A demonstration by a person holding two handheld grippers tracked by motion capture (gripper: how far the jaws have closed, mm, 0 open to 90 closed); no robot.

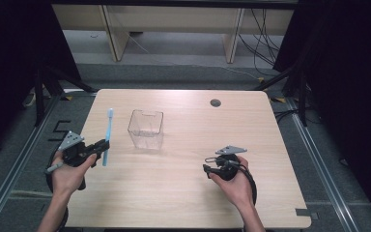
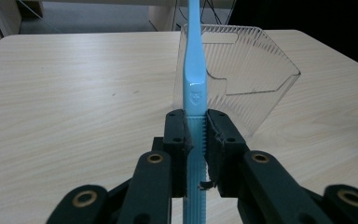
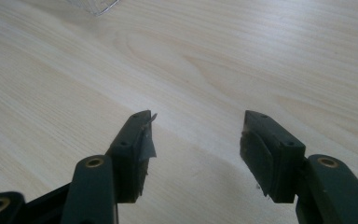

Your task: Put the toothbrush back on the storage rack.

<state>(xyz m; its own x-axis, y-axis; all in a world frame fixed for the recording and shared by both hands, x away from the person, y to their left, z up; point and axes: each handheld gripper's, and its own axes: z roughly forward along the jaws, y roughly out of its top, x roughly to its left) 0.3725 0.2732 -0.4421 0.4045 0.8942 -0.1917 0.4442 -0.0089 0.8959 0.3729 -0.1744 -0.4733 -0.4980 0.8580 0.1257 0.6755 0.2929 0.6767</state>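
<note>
Left gripper view: your left gripper [image 2: 196,135] is clamped on the blue toothbrush [image 2: 195,84], whose head is cut off above, clear bin [image 2: 242,79] just beyond the fingers. Your right gripper [image 3: 196,140] stands released over bare table [image 3: 214,60].

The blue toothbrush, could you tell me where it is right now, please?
In the high view the blue toothbrush is at the table's left side, clamped in the left gripper, just left of the clear container.

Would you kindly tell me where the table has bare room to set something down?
Bare wood lies between the clear ribbed plastic bin and the right gripper, and along the far right edge. It is crowded where the left gripper holds the light-blue toothbrush.
</note>
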